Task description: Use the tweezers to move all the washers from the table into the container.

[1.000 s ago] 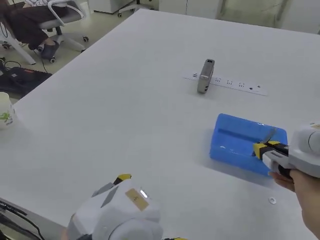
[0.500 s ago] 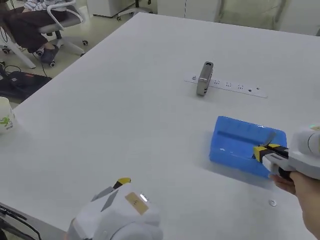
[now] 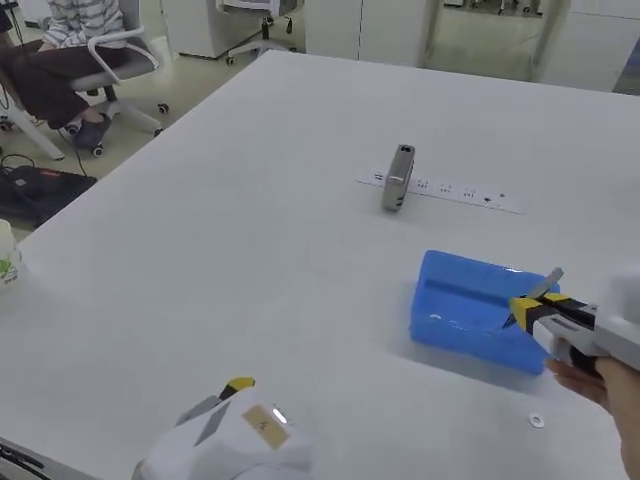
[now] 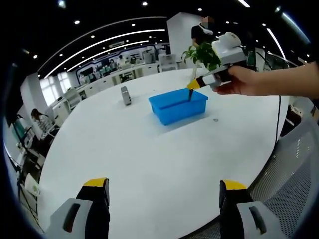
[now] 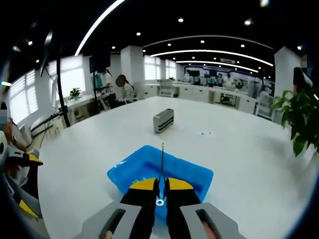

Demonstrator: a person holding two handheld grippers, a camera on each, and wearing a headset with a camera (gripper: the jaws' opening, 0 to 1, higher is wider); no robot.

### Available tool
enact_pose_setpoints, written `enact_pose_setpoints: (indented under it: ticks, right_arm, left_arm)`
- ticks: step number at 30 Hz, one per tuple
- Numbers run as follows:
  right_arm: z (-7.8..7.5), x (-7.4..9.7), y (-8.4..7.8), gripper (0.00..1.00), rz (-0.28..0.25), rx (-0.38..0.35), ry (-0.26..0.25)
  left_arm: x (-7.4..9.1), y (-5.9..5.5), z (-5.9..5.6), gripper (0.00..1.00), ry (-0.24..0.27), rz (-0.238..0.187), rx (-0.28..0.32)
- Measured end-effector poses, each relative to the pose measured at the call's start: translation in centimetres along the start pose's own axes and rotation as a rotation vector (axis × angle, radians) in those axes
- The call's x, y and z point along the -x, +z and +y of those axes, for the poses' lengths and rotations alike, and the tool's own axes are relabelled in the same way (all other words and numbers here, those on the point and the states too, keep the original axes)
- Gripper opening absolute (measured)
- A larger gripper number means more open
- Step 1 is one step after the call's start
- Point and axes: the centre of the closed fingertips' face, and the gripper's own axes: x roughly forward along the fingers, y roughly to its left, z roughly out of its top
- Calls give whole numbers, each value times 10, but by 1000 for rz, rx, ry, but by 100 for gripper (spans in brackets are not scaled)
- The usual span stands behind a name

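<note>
Right gripper view: right gripper (image 5: 160,185) pinches the tweezers (image 5: 161,162) over the blue container (image 5: 130,172); left gripper (image 4: 163,191) gapes wide, empty.

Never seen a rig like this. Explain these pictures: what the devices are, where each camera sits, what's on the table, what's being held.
There is no robot here: a person holds a two-jaw gripper in each hand. The head view comes from a headset camera looking down at the white table. The two round views come from cameras riding on the grippers. The right gripper is shut on thin tweezers, whose tips are over the blue container. The left gripper is open and holds nothing. One washer lies on the table beside the container. Farther back lie a power strip and a small grey device.
</note>
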Motion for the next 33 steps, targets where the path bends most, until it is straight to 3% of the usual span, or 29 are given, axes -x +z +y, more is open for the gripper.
enact_pose_setpoints:
  ticks: [7,16,22,33]
  right_arm:
    - [5,29,1,3,-32,-24,-5]
    - [12,55,-18,3,-15,-22,-21]
    - [8,60,-40,3,20,-52,-33]
    - [6,54,-74,3,98,-60,-36]
  left_arm:
    - [0,0,0,93,-2,-3,0]
    - [0,1,0,93,-2,-5,1]
    - [-1,0,0,93,-3,-4,1]
    - [-1,0,1,93,3,-3,-1]
